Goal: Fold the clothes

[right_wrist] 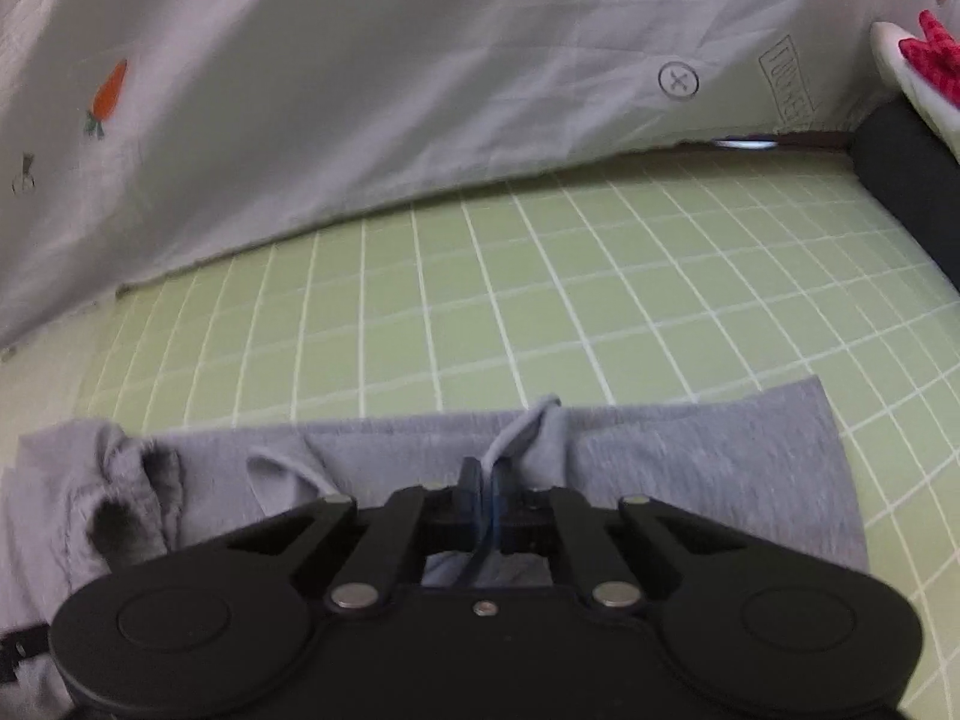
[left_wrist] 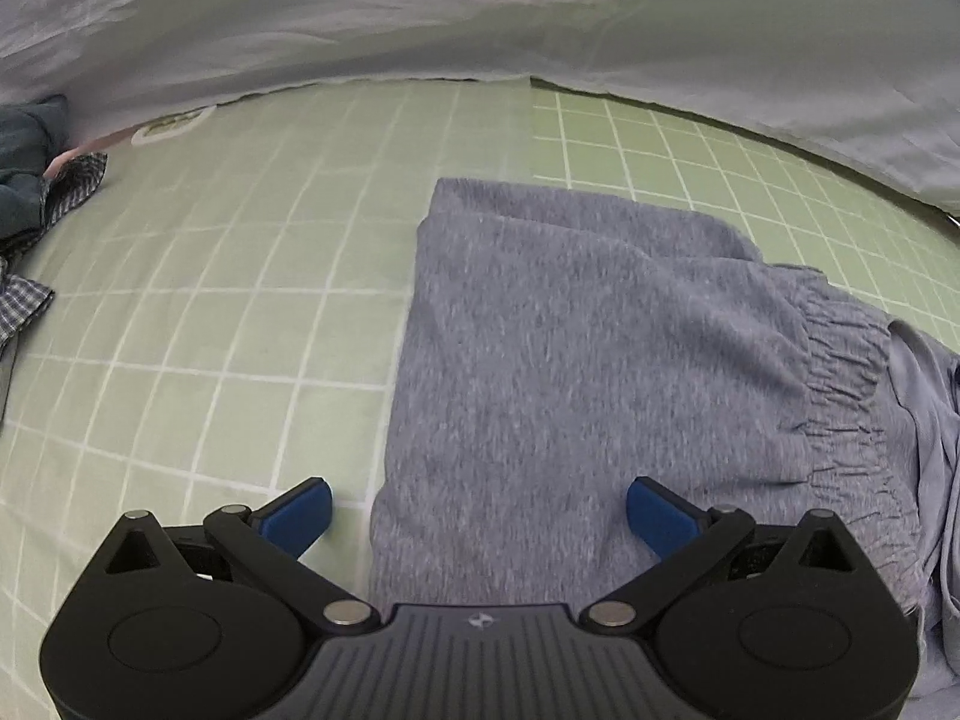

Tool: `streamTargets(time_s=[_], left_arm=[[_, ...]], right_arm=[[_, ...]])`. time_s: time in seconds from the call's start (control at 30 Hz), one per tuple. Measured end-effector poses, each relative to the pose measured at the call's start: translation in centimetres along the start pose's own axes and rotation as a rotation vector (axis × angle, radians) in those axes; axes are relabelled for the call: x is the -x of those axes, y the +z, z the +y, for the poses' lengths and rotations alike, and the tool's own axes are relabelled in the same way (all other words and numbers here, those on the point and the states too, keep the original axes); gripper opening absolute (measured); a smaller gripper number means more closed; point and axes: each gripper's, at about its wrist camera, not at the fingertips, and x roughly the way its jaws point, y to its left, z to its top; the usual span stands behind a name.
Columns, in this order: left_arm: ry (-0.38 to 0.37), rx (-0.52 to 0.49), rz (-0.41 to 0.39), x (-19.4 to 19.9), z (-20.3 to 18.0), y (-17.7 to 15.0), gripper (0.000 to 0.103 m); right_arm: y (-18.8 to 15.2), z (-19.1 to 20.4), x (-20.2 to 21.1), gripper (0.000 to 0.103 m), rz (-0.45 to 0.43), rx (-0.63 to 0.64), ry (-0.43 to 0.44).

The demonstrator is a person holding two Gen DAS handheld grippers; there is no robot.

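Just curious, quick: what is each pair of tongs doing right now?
Left tongs: open, holding nothing, poised over the grey sweatpants.
Right tongs: closed, pinching a fold of the grey sweatpants.

I work over a pale green surface [right_wrist: 600,276] ruled with a white grid, like a sheet pulled flat. Along its far edge a light grey-white cloth [right_wrist: 372,84] rises as a backdrop, creased, printed with an orange carrot [right_wrist: 108,93] and a circled cross [right_wrist: 678,80]. At the far right corner sits a dark padded bolster [right_wrist: 906,180]. The light is soft and even.
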Motion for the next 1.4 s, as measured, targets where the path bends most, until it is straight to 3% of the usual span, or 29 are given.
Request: streamTargets(time_s=[0.1, 0.2, 0.3, 0.37, 0.4, 0.43, 0.5, 0.53, 0.6, 0.73, 0.9, 1.03, 1.27, 1.3, 1.4], left_arm=[[0.001, 0.011, -0.021, 0.1, 0.1, -0.3, 0.103], [0.003, 0.020, -0.034, 0.2, 0.1, -0.3, 0.103], [0.000, 0.021, -0.040, 0.3, 0.3, -0.3, 0.103], [-0.001, 0.021, -0.043, 0.4, 0.3, -0.3, 0.103], [-0.001, 0.022, -0.043, 0.4, 0.3, -0.3, 0.103], [-0.001, 0.022, -0.043, 0.4, 0.3, -0.4, 0.103], [0.000, 0.024, -0.043, 0.4, 0.3, -0.4, 0.103], [0.000, 0.024, -0.043, 0.4, 0.3, -0.4, 0.103], [0.000, 0.026, -0.043, 0.4, 0.3, -0.4, 0.103], [0.001, 0.028, -0.043, 0.4, 0.3, -0.4, 0.103], [-0.013, 0.034, 0.001, 0.8, 0.8, -0.7, 0.103], [-0.009, 0.064, 0.019, 1.7, 1.7, -2.0, 0.103], [0.015, 0.053, 0.028, 2.9, 1.8, -4.0, 0.103], [0.013, 0.055, 0.033, 3.0, 1.9, -4.2, 0.103], [0.005, 0.052, 0.034, 3.0, 2.1, -4.4, 0.103]], right_arm=[[0.3, 1.6, 2.0, 0.002, -0.092, 0.084, 0.090], [0.2, 3.8, 3.7, 0.002, -0.134, 0.175, 0.243], [-0.8, 5.4, 2.4, 0.003, -0.052, 0.208, 0.306], [-1.8, 5.9, 0.7, 0.008, 0.025, 0.223, 0.288], [-1.9, 5.7, 1.2, 0.018, 0.008, 0.220, 0.274], [-2.0, 5.5, 1.8, 0.039, -0.009, 0.218, 0.259], [-2.3, 5.0, 2.9, 0.069, -0.042, 0.213, 0.230], [-2.4, 4.8, 3.4, 0.076, -0.058, 0.210, 0.215], [-2.7, 4.3, 4.5, 0.077, -0.090, 0.207, 0.183], [-3.8, 2.7, 5.0, 0.076, -0.076, 0.202, 0.094], [-4.5, 0.2, 5.9, 0.074, -0.093, 0.073, 0.019], [-4.8, 0.1, 7.1, 0.073, -0.124, 0.092, -0.021], [-6.7, 2.3, 7.7, 0.044, -0.089, 0.158, 0.043], [-6.9, 2.7, 7.7, 0.036, -0.079, 0.168, 0.052], [-7.7, 3.9, 7.7, 0.034, -0.047, 0.198, 0.081]])
